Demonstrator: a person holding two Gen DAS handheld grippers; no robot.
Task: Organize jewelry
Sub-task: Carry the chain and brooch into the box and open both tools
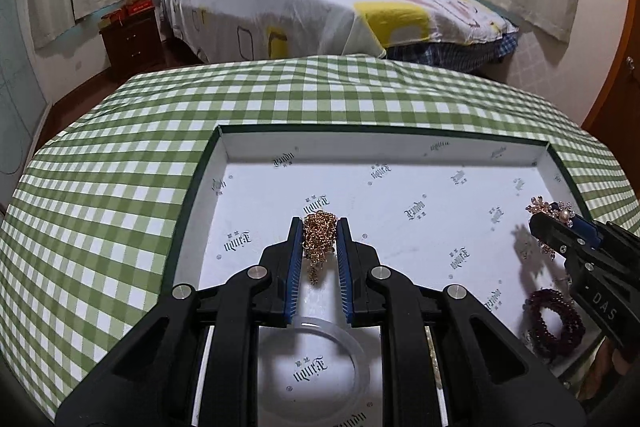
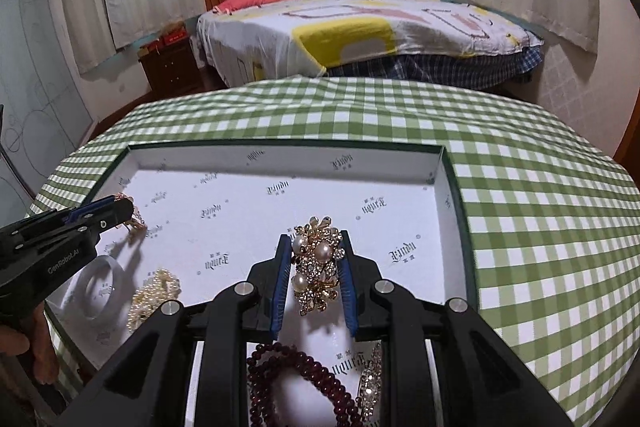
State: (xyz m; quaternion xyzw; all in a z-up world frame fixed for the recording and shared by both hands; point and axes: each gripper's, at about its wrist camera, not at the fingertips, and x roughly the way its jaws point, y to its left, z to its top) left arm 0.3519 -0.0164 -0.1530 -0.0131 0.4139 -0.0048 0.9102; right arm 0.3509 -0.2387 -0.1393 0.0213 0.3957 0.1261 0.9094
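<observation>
A shallow white box (image 1: 400, 143) with a dark green rim lies on the checked table. My left gripper (image 1: 319, 227) is shut on a bunched gold chain (image 1: 318, 243) that dangles over the box floor. My right gripper (image 2: 314, 241) is shut on a gold brooch with pearls (image 2: 318, 263), also above the box. In the left wrist view the right gripper (image 1: 558, 223) shows at the right edge with the brooch (image 1: 548, 207). The left gripper (image 2: 120, 205) with its chain (image 2: 134, 223) shows at the left of the right wrist view.
Inside the box lie a clear bangle (image 1: 320, 355), a dark red bead bracelet (image 1: 556, 319), a pearl strand (image 2: 154, 291) and a rhinestone piece (image 2: 370, 383). Green gingham cloth (image 1: 120, 187) covers the table. A bed (image 1: 320, 7) and nightstand (image 1: 132, 39) stand beyond.
</observation>
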